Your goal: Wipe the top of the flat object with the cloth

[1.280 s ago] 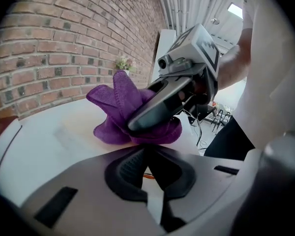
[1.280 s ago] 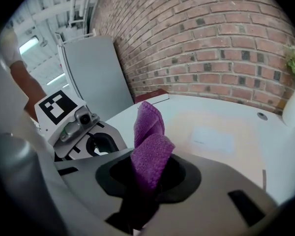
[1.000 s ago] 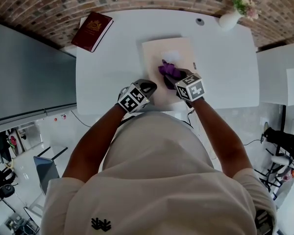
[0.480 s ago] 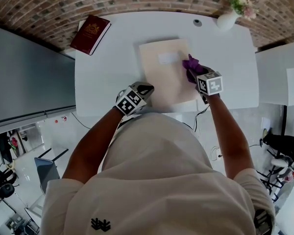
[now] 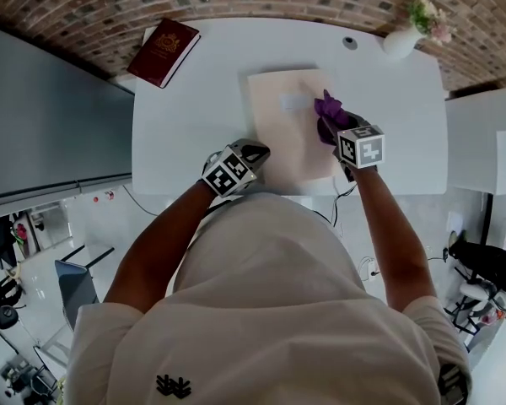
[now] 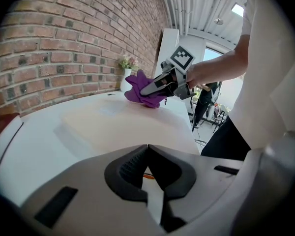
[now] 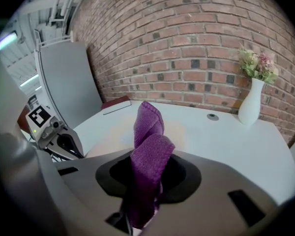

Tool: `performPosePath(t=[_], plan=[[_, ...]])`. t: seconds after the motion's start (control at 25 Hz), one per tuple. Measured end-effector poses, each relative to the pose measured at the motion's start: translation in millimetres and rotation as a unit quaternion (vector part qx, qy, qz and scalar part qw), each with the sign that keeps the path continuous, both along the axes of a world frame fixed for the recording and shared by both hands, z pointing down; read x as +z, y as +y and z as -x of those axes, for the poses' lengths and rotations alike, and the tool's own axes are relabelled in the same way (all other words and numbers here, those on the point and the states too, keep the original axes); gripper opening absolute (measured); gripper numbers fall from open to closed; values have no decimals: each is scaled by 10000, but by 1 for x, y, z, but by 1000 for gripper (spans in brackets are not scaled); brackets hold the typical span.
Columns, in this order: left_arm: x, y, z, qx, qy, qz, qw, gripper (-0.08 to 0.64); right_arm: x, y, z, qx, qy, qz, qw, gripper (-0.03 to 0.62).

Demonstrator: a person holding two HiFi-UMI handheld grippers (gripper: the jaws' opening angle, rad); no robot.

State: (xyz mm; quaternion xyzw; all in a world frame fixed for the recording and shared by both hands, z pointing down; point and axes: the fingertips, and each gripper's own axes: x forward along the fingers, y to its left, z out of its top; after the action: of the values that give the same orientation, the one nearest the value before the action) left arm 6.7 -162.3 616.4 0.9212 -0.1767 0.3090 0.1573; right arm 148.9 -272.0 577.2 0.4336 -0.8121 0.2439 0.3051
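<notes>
The jaws of the right gripper [image 5: 331,127] are clamped on a bunched purple cloth [image 5: 328,108], which sticks up out of them in the right gripper view, while the jaws of the left gripper [image 5: 255,152] are pressed together with nothing between them. Seen from above, a white desk [image 5: 185,108] stands against a brick wall, and a person leans over its near edge with a gripper in each hand. In the middle of the desk lies the flat object [image 5: 288,142], a pale beige board. A second ago the cloth sat on the board's middle; half a second ago it had swept to the board's right edge, and it now rests at that same edge, scarcely moved. The left gripper has kept its place at the board's near left corner; whether it touches the board cannot be told. This looks like the end of one rightward stroke, with the left part of the top probably yet to be covered. A dark red book [image 5: 163,51] lies at the far left corner, a white vase of flowers [image 5: 402,40] at the far right, both well apart from the wiping.
</notes>
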Motion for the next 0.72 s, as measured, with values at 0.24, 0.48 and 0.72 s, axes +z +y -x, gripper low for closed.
performPosePath(t=[0.24,0.48,0.72], plan=[[0,0,0,76,-26,-1,10000,25,-9,15,92,-874,-406,31,9953,126],[-1,0,1,87,-58,-13,9999,25,-2,30,167,-1605,-606,171,9850,126],[0,-1,2,86,-83,-27,9999,25,17,28,169,-1725,-359,255,9840,126]])
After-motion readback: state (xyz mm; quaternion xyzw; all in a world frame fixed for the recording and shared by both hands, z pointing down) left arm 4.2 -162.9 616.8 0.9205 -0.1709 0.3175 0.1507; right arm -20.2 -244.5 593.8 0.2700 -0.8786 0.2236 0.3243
